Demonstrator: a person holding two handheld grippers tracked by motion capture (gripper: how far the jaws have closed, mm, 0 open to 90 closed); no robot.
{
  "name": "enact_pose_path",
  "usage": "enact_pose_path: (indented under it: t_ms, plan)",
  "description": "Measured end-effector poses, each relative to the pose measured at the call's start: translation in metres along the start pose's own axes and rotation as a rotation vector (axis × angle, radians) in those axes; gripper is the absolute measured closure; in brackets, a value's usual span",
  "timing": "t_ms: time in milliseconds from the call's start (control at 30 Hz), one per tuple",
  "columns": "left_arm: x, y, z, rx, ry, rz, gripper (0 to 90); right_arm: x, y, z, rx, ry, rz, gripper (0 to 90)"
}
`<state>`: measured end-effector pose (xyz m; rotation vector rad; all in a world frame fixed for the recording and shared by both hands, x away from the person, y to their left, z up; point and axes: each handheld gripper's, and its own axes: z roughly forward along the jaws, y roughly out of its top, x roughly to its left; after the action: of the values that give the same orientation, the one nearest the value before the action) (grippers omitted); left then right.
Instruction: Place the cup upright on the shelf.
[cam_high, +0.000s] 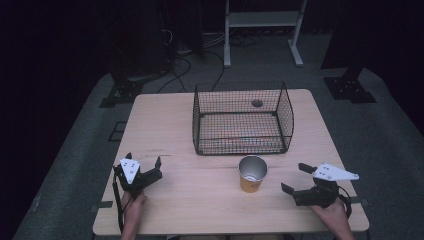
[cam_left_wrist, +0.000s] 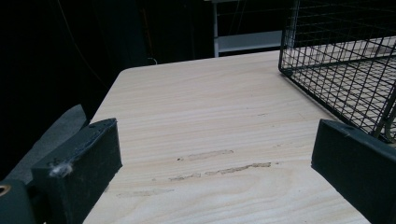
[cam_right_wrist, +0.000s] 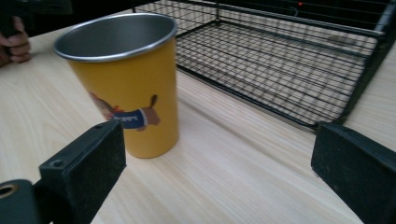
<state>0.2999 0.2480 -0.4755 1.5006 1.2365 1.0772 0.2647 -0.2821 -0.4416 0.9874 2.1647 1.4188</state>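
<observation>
Reading from left to right across the high view: the left gripper (cam_high: 144, 167) rests at the near left of the desk (cam_high: 165, 125), its fingers (cam_left_wrist: 77, 165) spread wide with nothing but bare wood grain between them, as the left gripper view confirms. At centre stands the cup (cam_high: 252, 173), upright on the desk, just in front of the wire basket (cam_high: 242, 119) and apart from its near wall. At the right, the right gripper (cam_high: 296, 178) lies beside the cup and points toward it, its fingers (cam_right_wrist: 84, 161) likewise spread and holding nothing; in the right gripper view the cup (cam_right_wrist: 125, 79) stands just beyond the left finger, not yet between the two.

Handling, as a judgement: the cup appears to be thin metal, with a bare silvery interior and rolled rim and a yellow printed outer wall bearing a small cartoon figure. It is probably light and stiff, so it should not crush under a moderate squeeze. Its smooth wall and downward taper make it liable to slip downward out of a loose hold, and an empty cup of this kind would tip easily if nudged sideways before the fingers close.

Suggested hold: across the body at mid-height or slightly above, fingers on opposite sides of the wall, where the soft black pads can bear on the widest flat contact. A pinch over the rim, one finger inside, is an alternative but less steady one.
</observation>
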Motion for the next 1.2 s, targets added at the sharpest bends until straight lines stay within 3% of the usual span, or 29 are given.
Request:
enact_pose_path:
  t_ms: [400, 667, 1200]
  plan:
    - [0.001, 0.000, 0.000, 0.000, 0.000, -0.003, 0.8, 0.018, 0.010, 0.008, 0.015, 0.079, -0.051, 2.5]
    - [0.001, 0.000, 0.000, -0.002, 0.001, -0.008, 0.8, 0.030, 0.017, 0.022, 0.040, 0.130, -0.069, 2.5]
    - [0.001, 0.000, 0.000, -0.003, -0.001, -0.009, 0.8, 0.045, 0.024, 0.051, 0.087, 0.166, -0.102, 2.4]
